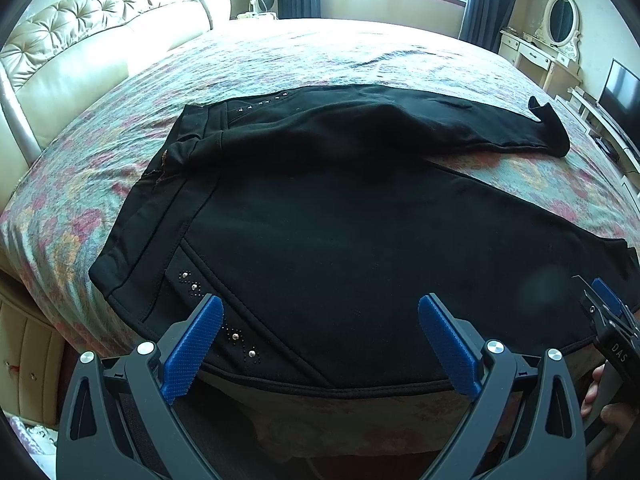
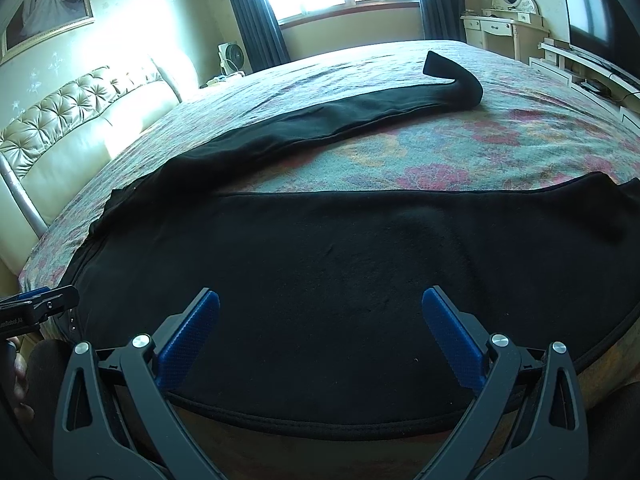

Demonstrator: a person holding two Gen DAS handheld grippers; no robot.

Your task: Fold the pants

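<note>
Black pants [image 1: 340, 208] lie spread on a floral bedspread [image 1: 280, 60], waistband [image 1: 160, 216] toward the padded headboard [image 1: 80, 40] at left, the two legs splayed in a V running rightward, so the garment's long axis crosses in front of both tools. The near leg [image 2: 360, 272] lies just ahead of the person along the bed's edge; the far leg [image 2: 320, 120] angles away, its cuff [image 2: 456, 80] curled up. The left tool [image 1: 320, 344] hovers over the hip end by the studded pocket trim [image 1: 216, 308], its blue pads set wide apart and gripping nothing. The right tool [image 2: 320, 332] sits over the near leg's thigh, equally wide and empty. Whether either touches the cloth cannot be told. The near hem edge lies closest to both, likely the first grasp for folding one leg onto the other.
</note>
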